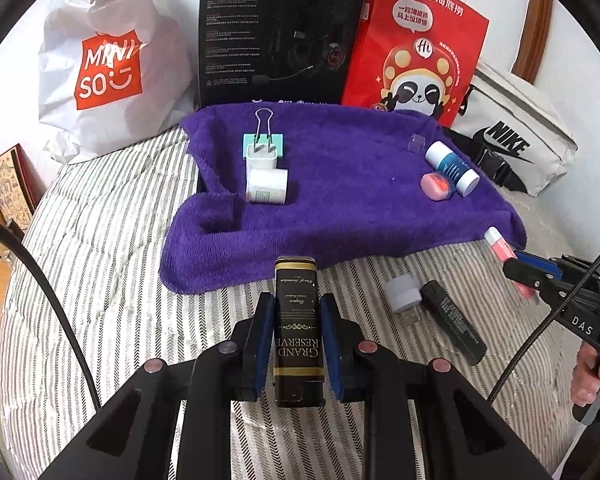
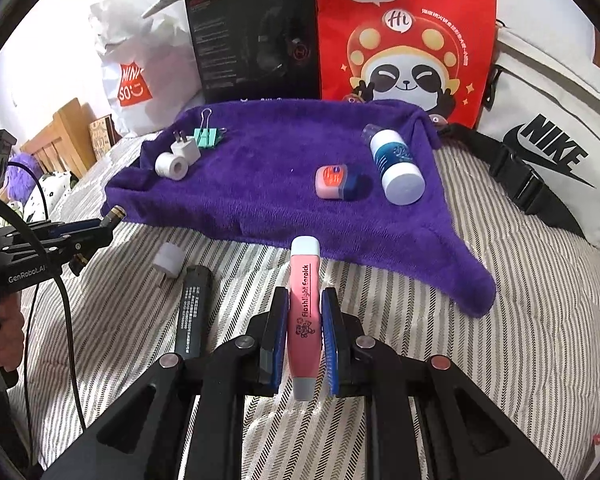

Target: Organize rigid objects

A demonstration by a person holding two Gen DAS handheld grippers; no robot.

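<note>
L wrist view:
- My left claw (image 1: 296, 336): clamped on black box (image 1: 298, 320), pads on its two long sides, approx mid-length. Box held above striped bed (image 1: 100, 240), nose toward purple towel (image 1: 340, 200).
- Handling (est.): stiff carton or tin, light, flat faces, so a side grip looks secure; corners may dent if squeezed hard.
- Look: black w/ gold bands, "GRAND RESERVE" lettering, reads upside down from here.
- On towel: white plug (image 1: 261, 156) touching teal clip (image 1: 265, 140), white roll (image 1: 267, 186) just in front; blue-white bottle (image 1: 452, 168) on its side w/ pink jar (image 1: 435, 186) touching it.
- On bed, off towel: grey adapter (image 1: 402, 292), black battery (image 1: 454, 326) just beside.
- Backdrop: white bag (image 1: 100, 68), headset box (image 1: 280, 36), red bag (image 1: 416, 52), Nike pouch (image 1: 512, 140).

R wrist view:
- My right claw (image 2: 305, 338): clamped on pink stick (image 2: 305, 312), pads either side of its lower half. Stick held over bed, tip near towel's front edge.
- Handling (est.): rigid plastic, v. light, smooth and rounded, could twist or slip; take it mid-body, not at the caps.
- Look: pink body, pale grey-blue caps both ends, black "Flashlight" print + flower mark.
- Left claw (image 2: 100, 232) seen at left edge, gripping black box.
- Adapter (image 2: 168, 260) and battery (image 2: 192, 312) on bed, not yet on towel.
</note>
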